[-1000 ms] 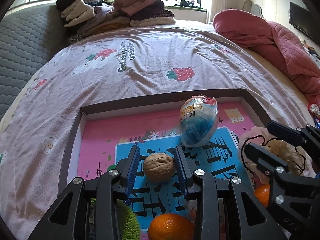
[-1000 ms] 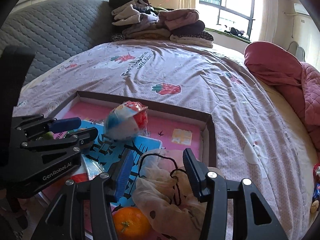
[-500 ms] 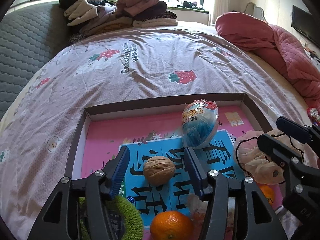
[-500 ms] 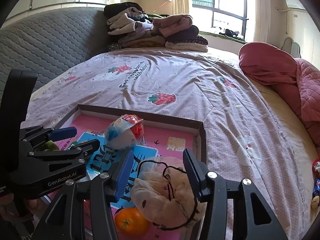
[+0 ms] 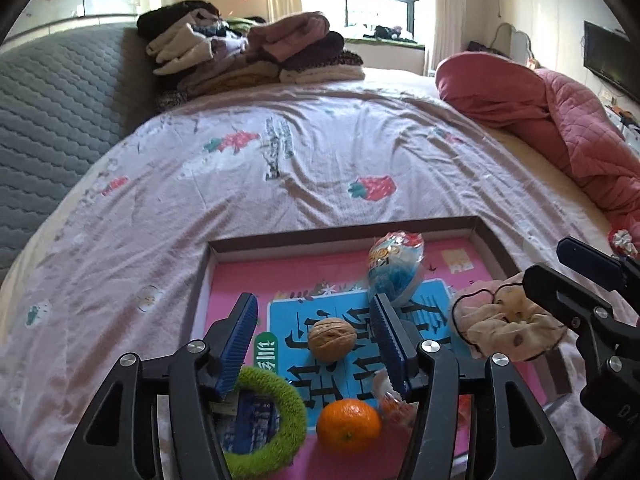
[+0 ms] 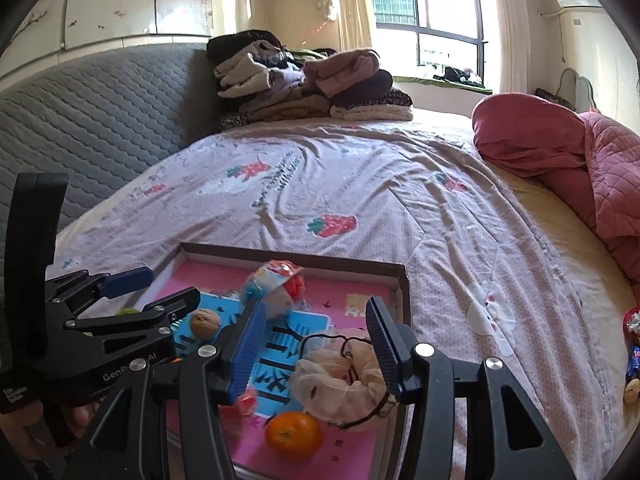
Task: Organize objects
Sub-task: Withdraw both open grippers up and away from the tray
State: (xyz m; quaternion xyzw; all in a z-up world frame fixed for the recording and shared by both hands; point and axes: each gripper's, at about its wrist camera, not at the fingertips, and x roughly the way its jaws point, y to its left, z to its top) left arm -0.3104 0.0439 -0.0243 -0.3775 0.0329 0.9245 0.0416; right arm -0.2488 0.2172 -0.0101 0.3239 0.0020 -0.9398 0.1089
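Observation:
A shallow pink tray with a brown rim (image 5: 340, 236) (image 6: 300, 256) lies on the bed. A walnut (image 5: 332, 338) (image 6: 205, 322) rests on its blue panel, and my left gripper (image 5: 313, 304) (image 6: 164, 286) hangs open above it, both pads well clear. A cream scrunchie (image 6: 340, 376) (image 5: 508, 328) with a black cord lies against the tray's right wall. Above it my right gripper (image 6: 316, 306) (image 5: 548, 260) is open, with a gap beside its left pad. The tray also holds an orange (image 5: 348, 424) (image 6: 294, 434), a green fuzzy ring (image 5: 288, 412) and a wrapped toy egg (image 5: 394, 272) (image 6: 280, 284).
The bedsheet (image 5: 280, 184) stretches beyond the tray. Folded clothes (image 5: 248, 52) are piled at the far end by a grey padded headboard (image 6: 100, 112). A red quilt (image 5: 540, 112) is bunched at the right. Small wrapped items (image 6: 634, 344) lie at the bed's right edge.
My left gripper opened and let go of the walnut, which stays on the tray. Both grippers rose and drew back; the scrunchie and the orange look smaller under the right one.

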